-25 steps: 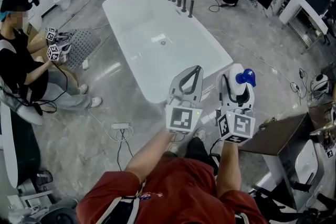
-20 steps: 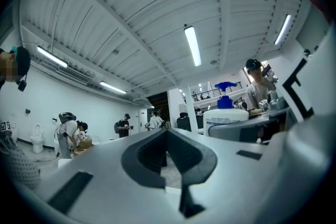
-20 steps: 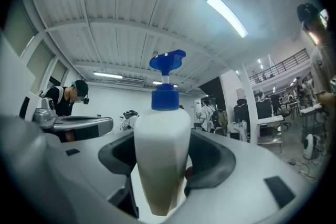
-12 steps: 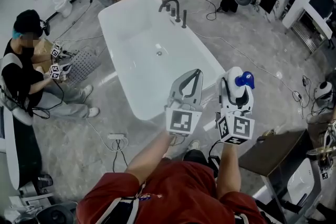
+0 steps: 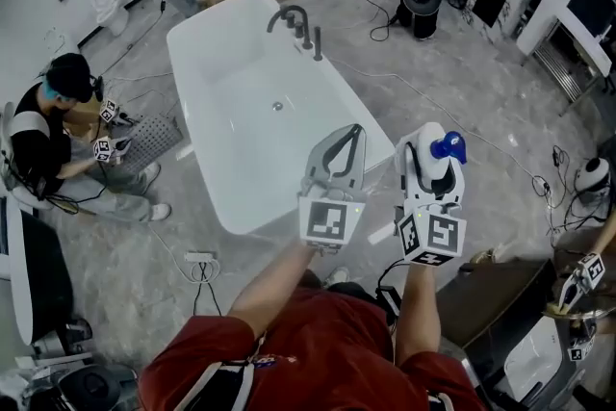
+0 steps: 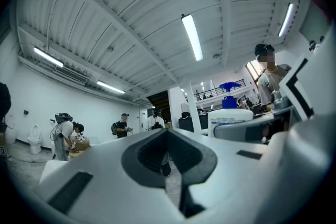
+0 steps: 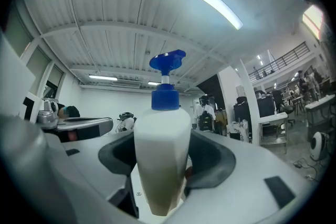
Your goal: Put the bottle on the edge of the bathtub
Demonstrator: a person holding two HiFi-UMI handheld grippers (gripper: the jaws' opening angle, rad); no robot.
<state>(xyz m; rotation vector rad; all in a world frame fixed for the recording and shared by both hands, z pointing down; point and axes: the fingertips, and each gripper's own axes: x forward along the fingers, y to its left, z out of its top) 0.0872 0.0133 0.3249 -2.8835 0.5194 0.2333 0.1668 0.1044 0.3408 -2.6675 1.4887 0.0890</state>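
Right gripper [image 5: 430, 149], right of centre in the head view, has its jaws clamped on the sides of a white bottle [image 7: 161, 149] with a blue pump top, with the pump end poking out past the jaw tips. The bottle's up in the air, just right of the near end of the white bathtub [image 5: 260, 207], not touching it. Left gripper [image 5: 356, 130] sits just beside it at frame centre, jaws pressed together with nothing in them.

Overhead above bathtub [image 5: 236, 77]; gripper views upward
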